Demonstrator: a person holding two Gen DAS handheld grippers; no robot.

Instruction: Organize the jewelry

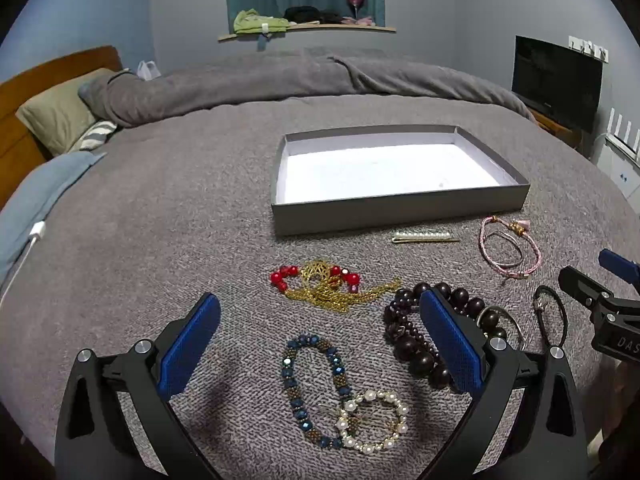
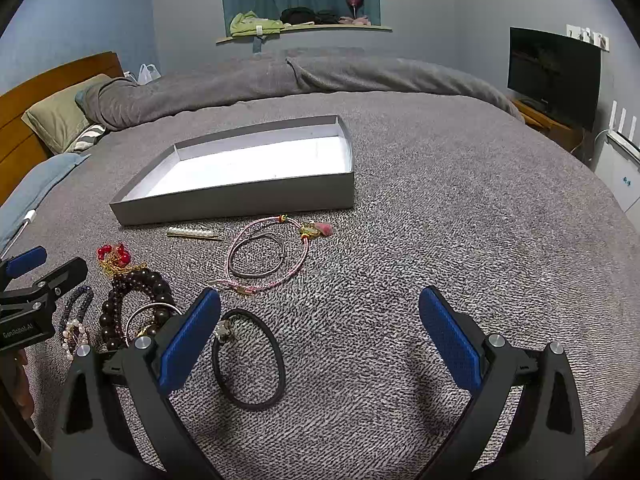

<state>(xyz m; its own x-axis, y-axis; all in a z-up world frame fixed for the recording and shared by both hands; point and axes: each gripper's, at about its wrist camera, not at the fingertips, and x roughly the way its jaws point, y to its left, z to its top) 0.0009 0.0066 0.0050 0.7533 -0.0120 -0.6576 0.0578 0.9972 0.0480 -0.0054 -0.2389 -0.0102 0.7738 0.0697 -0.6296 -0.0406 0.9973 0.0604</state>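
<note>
- On the bed (image 1: 160, 200), under a grey knitted blanket, we find everything laid out; folded bedding and pillows lie along its far and left edges.
- Toward the middle of the bed sits the grey box (image 1: 400, 210), shallow, white inside, nothing in it.
- Our left tongs (image 1: 320, 344) are spread wide, pinching nothing, hovering over the jewelry at the near edge; our right tongs (image 2: 320, 340) are equally spread and bare.
- Beside the left tongs' right pad lies the dark wooden bead bracelet (image 1: 416, 344), with a silver bangle (image 1: 516, 324) touching it.
- Between the left pads we see the blue beaded bracelet (image 1: 298, 396), overlapped by the pearl bracelet (image 1: 376, 420).
- Beyond them, the gold chain with red beads (image 1: 332, 286).
- Between the right pads, nearer the left one, rests the black hair tie (image 2: 248, 360).
- Just in front of the box lie the pink cord bracelet (image 2: 272, 256) ringing a thin grey loop (image 2: 256, 256), and the pearl hair clip (image 2: 192, 233).
</note>
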